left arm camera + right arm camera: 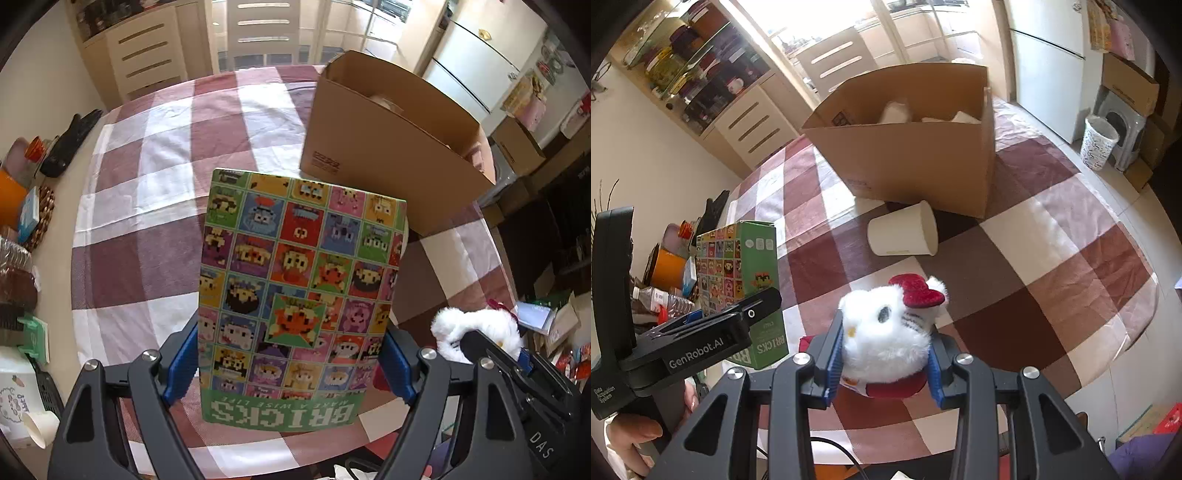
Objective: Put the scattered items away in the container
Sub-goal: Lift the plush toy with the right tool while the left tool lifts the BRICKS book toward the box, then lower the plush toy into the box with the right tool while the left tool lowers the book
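- Left view: blue-padded left gripper (290, 363) clamped the colourful pixel-art BRICKS box (295, 295); the open brown cardboard carton (388, 166) stood at one o'clock, some items already inside.
- Right view: right gripper (884, 363) squeezed a white plush cat with red bow (890, 332); a tipped white paper cup (905, 232) at twelve o'clock remained unpacked.

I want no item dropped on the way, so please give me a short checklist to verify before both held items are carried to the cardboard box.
1. Left gripper shut on the BRICKS box, pads on both side edges: ok.
2. Right gripper shut on the white plush toy, fingers pressing both its sides: ok.
3. Cardboard box stands upright with its top open: ok.
4. Room left inside the cardboard box for both items: cannot tell; white items already lie inside.
5. Paper cup lies on its side in front of the cardboard box, in the right gripper's path: not ok, pass above it.
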